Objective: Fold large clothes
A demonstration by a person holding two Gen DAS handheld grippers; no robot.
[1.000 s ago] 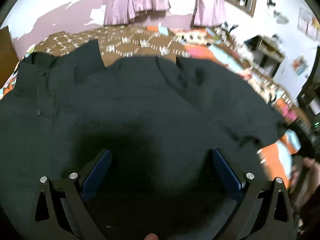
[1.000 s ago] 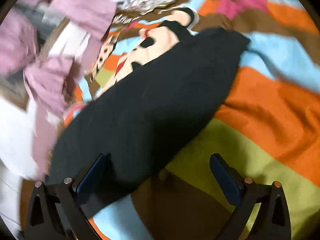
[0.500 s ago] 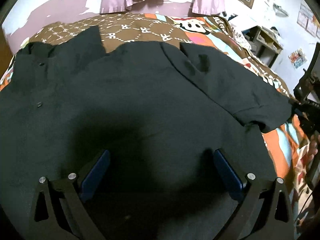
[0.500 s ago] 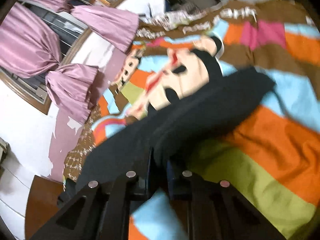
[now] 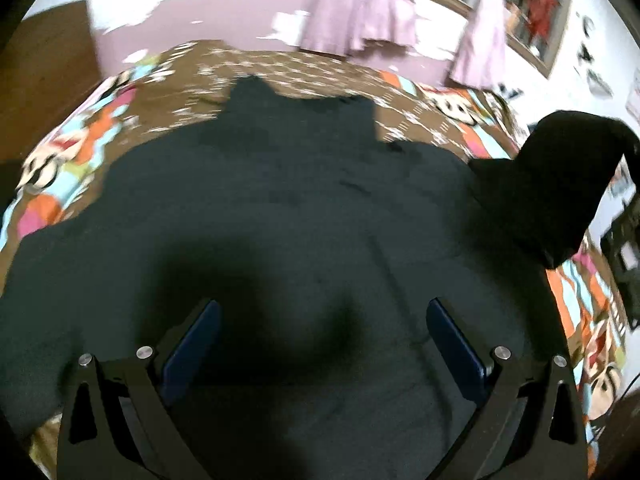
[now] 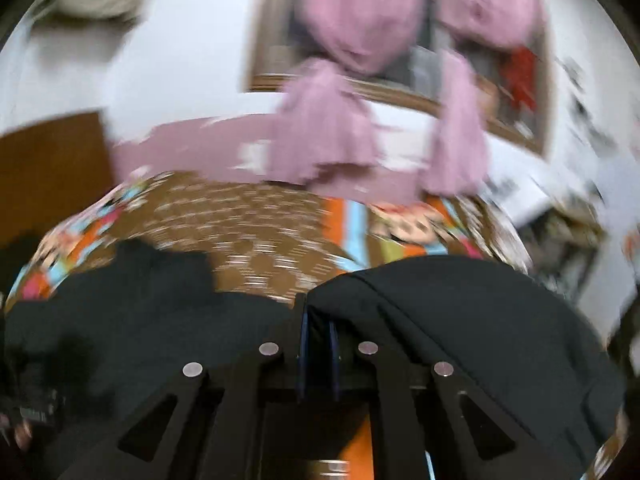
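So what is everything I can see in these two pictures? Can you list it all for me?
shirt: one, black, spread over the bed; its sleeve is lifted up at the right side.
bedspread: one, brown with bright orange, blue and pink patches, under the shirt.
curtains: pink, gathered, hanging at the window beyond the bed.
wall: white above, pink below, behind the bed.
wooden panel: one, brown, at the far left by the wall.
left gripper: black, blue pads, open, above the shirt, holding nothing.
right gripper: black, blue pads, shut on the black sleeve cloth.
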